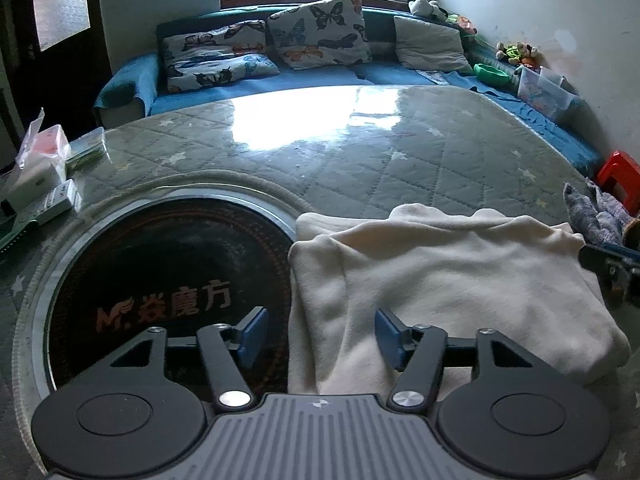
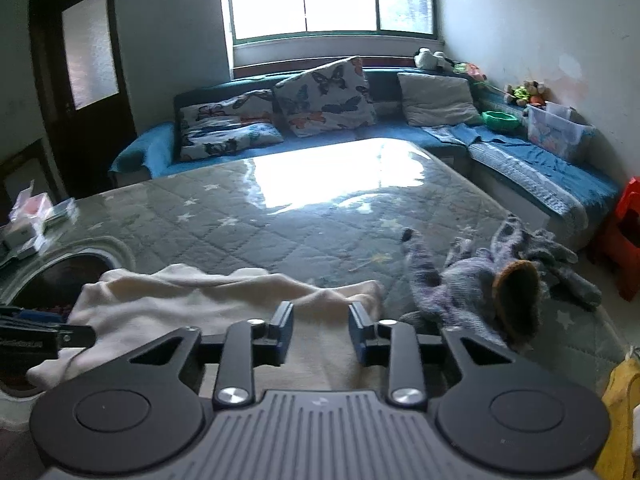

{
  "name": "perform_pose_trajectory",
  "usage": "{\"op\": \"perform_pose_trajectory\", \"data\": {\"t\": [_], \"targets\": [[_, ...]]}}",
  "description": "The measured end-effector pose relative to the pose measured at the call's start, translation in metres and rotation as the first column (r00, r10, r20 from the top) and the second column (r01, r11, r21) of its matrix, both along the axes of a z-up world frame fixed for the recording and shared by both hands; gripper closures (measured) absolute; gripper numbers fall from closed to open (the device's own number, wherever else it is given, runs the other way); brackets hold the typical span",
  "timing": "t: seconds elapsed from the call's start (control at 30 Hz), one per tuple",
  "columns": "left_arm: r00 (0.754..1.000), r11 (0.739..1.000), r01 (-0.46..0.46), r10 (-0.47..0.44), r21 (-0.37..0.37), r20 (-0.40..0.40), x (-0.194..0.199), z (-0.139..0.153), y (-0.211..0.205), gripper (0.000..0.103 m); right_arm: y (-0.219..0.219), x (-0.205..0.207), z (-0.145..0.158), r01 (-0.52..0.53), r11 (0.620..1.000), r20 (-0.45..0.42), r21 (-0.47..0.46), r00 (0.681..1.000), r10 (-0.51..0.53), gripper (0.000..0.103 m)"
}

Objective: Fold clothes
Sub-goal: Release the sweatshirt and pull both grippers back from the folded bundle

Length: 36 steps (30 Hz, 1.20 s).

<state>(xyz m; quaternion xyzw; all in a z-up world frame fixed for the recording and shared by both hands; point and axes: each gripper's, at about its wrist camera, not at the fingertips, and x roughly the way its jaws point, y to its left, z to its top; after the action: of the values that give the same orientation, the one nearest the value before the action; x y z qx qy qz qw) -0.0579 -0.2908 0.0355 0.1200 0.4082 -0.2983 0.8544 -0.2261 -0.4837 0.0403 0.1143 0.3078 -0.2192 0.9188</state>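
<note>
A cream garment (image 1: 440, 280) lies folded over on the quilted table cover, its left edge over the round black stove plate (image 1: 160, 280). My left gripper (image 1: 320, 338) is open, hovering over the garment's near left part, nothing between its blue pads. In the right wrist view the same cream garment (image 2: 200, 296) spreads in front of my right gripper (image 2: 320, 330), which is open above its near right edge. A grey-purple knitted garment (image 2: 500, 280) lies crumpled to the right, seen also at the edge of the left wrist view as the grey garment (image 1: 596, 212). The other gripper (image 1: 612, 268) shows at right.
The table (image 1: 360, 160) has a glossy star-patterned cover. Boxes and packets (image 1: 40, 172) sit at its left edge. A blue sofa with butterfly cushions (image 1: 316, 32) stands behind. A red stool (image 1: 618, 172) is at the right, something yellow (image 2: 622, 412) near right.
</note>
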Motion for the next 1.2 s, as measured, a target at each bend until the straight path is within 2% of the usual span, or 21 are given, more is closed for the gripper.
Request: {"op": "perform_pose_trajectory", "data": {"t": [0.07,0.17,0.47,1.03,1.2], "targets": [[1.000,1.000,0.001,-0.001,0.006,0.007,-0.002,0.000,0.001,0.036,0.008,0.002,0.000,-0.037,0.999,-0.002,-0.002,0.999,0.037,0.061],[1.000,1.000,0.000,0.000,0.012,0.009,-0.003,-0.001,0.002,0.034,0.022,0.007,-0.003,-0.086,0.996,-0.011,0.000,0.996,0.086,0.059],[1.000,1.000,0.008,-0.009,0.025,0.030,-0.009,-0.003,0.007,0.029,0.049,0.017,-0.013,-0.149,0.989,-0.050,0.006,0.988,0.149,0.050],[0.999,0.999,-0.009,0.008,0.032,0.037,-0.017,-0.007,0.025,0.022,0.070,0.013,-0.022,-0.169,0.985,-0.094,-0.017,0.981,0.167,0.041],[0.999,1.000,-0.014,0.013,0.021,0.036,-0.022,-0.006,0.033,0.016,0.074,0.009,-0.017,-0.166,0.986,-0.075,-0.010,0.984,0.164,0.039]]}}
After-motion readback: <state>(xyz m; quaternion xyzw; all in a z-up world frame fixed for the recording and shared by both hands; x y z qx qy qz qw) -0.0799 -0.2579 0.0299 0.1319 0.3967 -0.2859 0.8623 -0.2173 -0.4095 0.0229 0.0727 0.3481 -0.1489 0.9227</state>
